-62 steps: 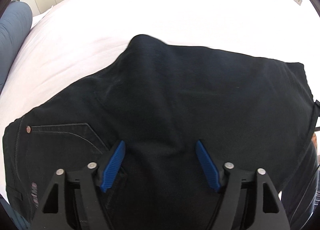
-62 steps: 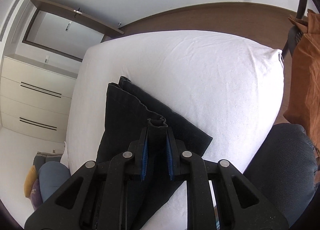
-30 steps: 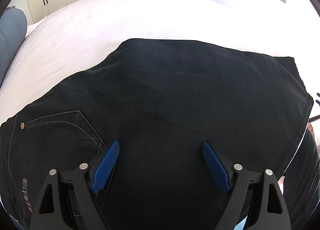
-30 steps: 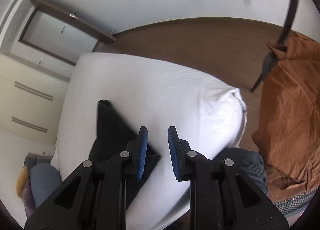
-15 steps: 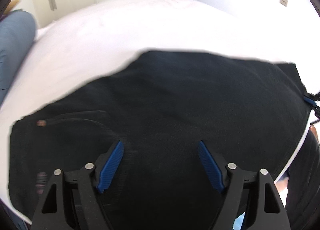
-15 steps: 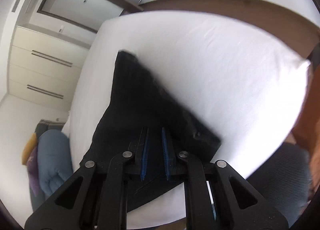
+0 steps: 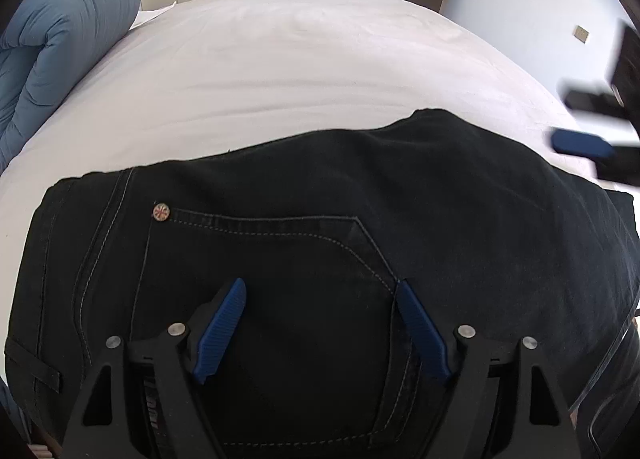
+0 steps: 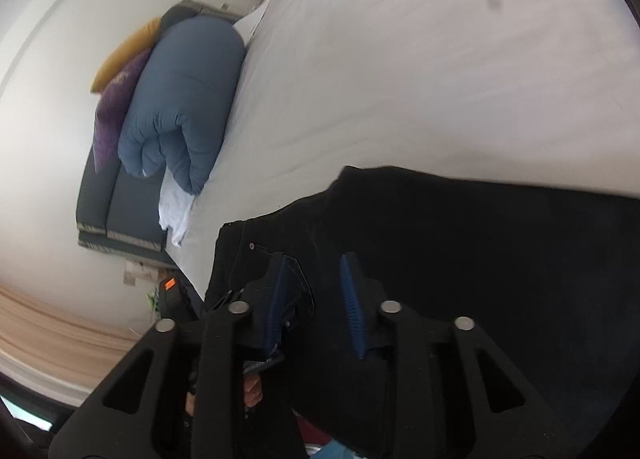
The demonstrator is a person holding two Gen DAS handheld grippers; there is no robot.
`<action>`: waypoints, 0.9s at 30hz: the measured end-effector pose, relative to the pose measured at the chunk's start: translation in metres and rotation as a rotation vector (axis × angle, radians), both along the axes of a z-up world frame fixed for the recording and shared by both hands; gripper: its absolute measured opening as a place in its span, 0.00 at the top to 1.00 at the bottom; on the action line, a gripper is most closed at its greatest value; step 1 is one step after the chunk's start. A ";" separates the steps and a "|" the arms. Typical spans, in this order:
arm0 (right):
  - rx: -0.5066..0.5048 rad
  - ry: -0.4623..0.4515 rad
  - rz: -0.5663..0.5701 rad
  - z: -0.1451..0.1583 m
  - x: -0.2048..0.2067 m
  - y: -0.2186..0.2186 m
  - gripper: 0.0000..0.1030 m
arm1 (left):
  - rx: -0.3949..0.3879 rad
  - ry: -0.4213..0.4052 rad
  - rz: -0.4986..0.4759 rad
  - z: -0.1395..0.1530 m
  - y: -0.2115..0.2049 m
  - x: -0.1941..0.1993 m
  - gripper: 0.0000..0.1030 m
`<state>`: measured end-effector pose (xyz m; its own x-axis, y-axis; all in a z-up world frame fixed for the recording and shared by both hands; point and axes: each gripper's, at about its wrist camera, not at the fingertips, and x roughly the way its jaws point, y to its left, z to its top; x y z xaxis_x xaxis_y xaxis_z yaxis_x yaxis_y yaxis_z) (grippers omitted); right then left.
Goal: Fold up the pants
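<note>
The black pants (image 7: 320,227) lie folded on the white bed (image 7: 280,71), back pocket (image 7: 288,291) facing up. My left gripper (image 7: 320,323) hovers over that pocket, fingers spread wide, gripping nothing. My right gripper (image 8: 316,299) hangs above the pants, fingers parted and empty. A blue duvet (image 8: 184,99) sits at the bed's far edge.

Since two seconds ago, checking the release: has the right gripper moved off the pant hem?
Yes. The right gripper, then shut on the hem facing the wooden headboard, is open, over the pants facing the blue duvet.
</note>
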<state>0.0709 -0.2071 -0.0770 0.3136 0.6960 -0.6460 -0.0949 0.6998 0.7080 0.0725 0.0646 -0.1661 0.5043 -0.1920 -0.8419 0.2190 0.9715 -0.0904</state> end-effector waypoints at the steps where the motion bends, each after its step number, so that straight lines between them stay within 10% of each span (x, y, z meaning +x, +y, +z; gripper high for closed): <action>1: 0.010 0.019 0.030 -0.005 0.016 0.010 0.39 | -0.005 0.001 0.005 0.000 0.002 -0.001 0.22; 2: 0.030 0.049 0.034 -0.009 0.041 0.012 0.24 | -0.001 -0.002 0.003 -0.001 0.002 -0.002 0.22; 13: 0.068 0.145 0.196 -0.029 0.187 0.026 0.24 | -0.001 -0.060 -0.014 0.001 -0.005 -0.003 0.21; 21: 0.006 0.257 0.474 -0.054 0.219 0.076 0.24 | -0.005 -0.066 -0.016 0.002 -0.002 -0.001 0.20; 27: 0.044 0.287 0.380 -0.081 0.228 0.061 0.27 | -0.002 -0.064 -0.015 0.001 -0.001 0.000 0.20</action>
